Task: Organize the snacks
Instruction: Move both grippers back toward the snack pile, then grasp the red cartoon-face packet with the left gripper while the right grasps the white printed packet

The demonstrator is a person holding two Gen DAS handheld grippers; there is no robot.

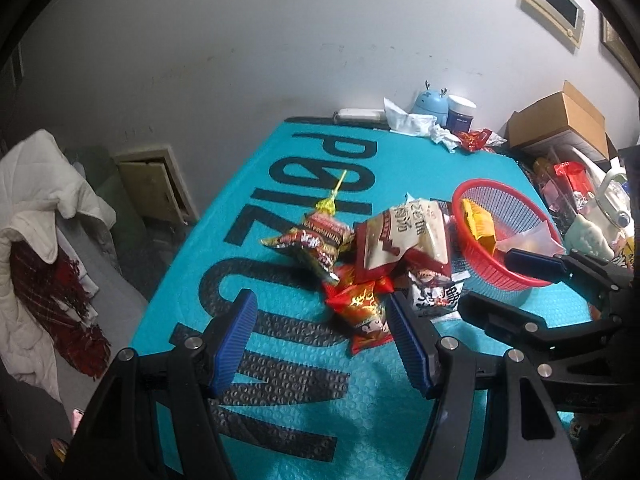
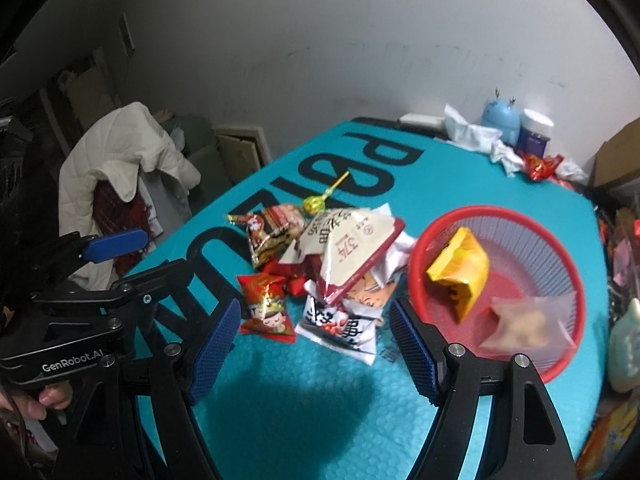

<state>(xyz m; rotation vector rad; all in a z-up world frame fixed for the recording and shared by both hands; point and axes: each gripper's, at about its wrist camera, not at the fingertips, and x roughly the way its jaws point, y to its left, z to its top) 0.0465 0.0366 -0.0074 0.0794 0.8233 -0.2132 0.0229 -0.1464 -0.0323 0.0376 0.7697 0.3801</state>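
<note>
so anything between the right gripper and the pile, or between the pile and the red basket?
Nothing visible. The right gripper is open over bare mat, with the black-and-white packet just ahead of it. The red basket sits right beside the snack pile with no obstacle between.

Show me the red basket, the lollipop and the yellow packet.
red basket [image 2: 420,240], right wrist view, on its left rim.
lollipop [image 2: 314,204], right wrist view, on its wrapped head.
yellow packet [image 2: 460,276], right wrist view, on its middle.

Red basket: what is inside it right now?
The red basket holds a yellow packet and a clear bag of pale snacks. Anything beneath them is hidden.
</note>
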